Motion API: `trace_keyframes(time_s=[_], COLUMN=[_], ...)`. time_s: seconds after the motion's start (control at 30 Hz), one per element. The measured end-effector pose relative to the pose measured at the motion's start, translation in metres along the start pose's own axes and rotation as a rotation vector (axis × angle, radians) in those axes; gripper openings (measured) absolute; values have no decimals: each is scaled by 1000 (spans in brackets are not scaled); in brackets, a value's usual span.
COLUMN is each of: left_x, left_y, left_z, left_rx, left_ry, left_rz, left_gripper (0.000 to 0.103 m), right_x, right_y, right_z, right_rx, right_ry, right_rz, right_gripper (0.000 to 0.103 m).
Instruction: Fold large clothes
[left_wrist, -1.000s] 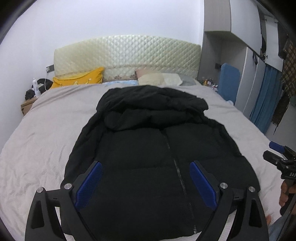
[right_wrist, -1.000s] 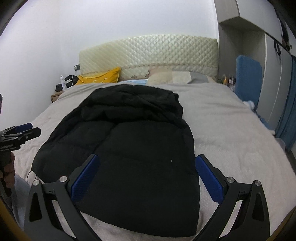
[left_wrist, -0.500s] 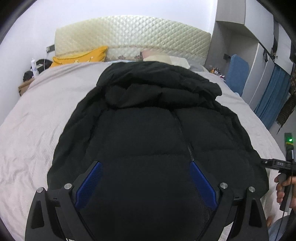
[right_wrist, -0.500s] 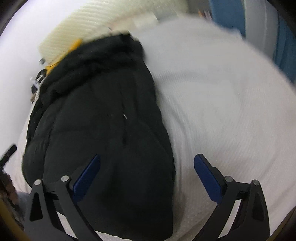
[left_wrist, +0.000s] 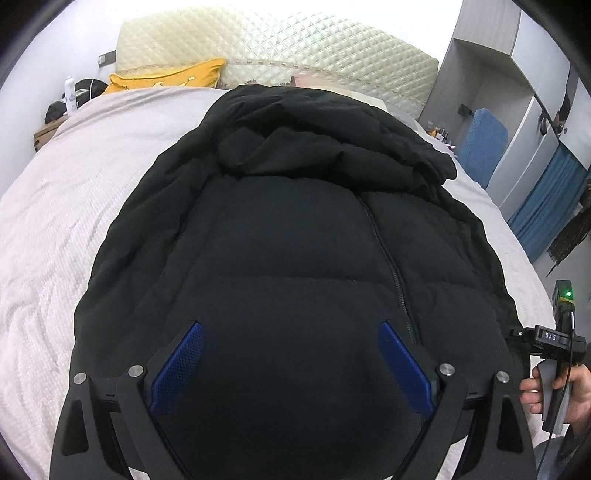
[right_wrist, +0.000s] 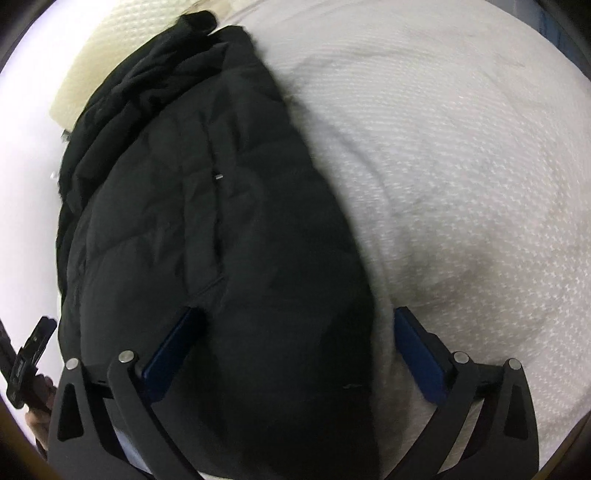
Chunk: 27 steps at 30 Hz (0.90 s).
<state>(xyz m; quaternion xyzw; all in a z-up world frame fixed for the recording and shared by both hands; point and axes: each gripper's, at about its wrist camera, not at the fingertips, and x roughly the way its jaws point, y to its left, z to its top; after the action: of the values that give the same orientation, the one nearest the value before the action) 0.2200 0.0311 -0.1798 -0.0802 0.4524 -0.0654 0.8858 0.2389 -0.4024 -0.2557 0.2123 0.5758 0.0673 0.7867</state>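
A black puffy jacket (left_wrist: 295, 240) lies flat on the white bed cover (left_wrist: 55, 221), its hood toward the headboard (left_wrist: 277, 48) and the yellow pillow (left_wrist: 166, 75). The left gripper (left_wrist: 291, 363) is wide open above the lower part of the jacket. The right gripper (right_wrist: 295, 354) is also wide open, over the jacket's right edge, with one finger (right_wrist: 173, 350) above the jacket and the other above the cover.

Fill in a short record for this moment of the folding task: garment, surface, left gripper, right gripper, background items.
garment: black puffer jacket, zipped, hood toward the headboard, lying flat
surface: bed with pale textured cover
left gripper: jaws open, over the jacket's lower front
right gripper: jaws open, straddling the jacket's side edge, one finger over the cover
background items: yellow pillow, quilted headboard, blue curtain
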Motion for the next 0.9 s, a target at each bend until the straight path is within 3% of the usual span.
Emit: trace_keyframes(time_s=[0.2, 0.37, 0.53, 0.67, 0.83, 0.9], left_x=[1, 3, 1, 0, -1, -5], left_y=[4, 10, 13, 18, 25, 33], left_z=[-3, -4, -6, -6, -3, 1], left_rx=[-29, -56, -73, -91, -116, -148], left_ry=[15, 29, 33, 34, 55, 71], left_rz=[-17, -21, -19, -28, -49, -109], left_gripper=[95, 95, 95, 95, 95, 95], right_x=[-14, -33, -53, -58, -33, -20], right_y=[39, 47, 68, 82, 71, 61], right_z=[-17, -30, -44, -49, -39, -37], right_rx=[-141, -104, -210, -289, -214, -167], right_ry=[-19, -97, -157, -186, -130, -83], right_rz=[44, 116, 78, 84, 22, -27], right_gripper=[103, 102, 92, 92, 92, 92])
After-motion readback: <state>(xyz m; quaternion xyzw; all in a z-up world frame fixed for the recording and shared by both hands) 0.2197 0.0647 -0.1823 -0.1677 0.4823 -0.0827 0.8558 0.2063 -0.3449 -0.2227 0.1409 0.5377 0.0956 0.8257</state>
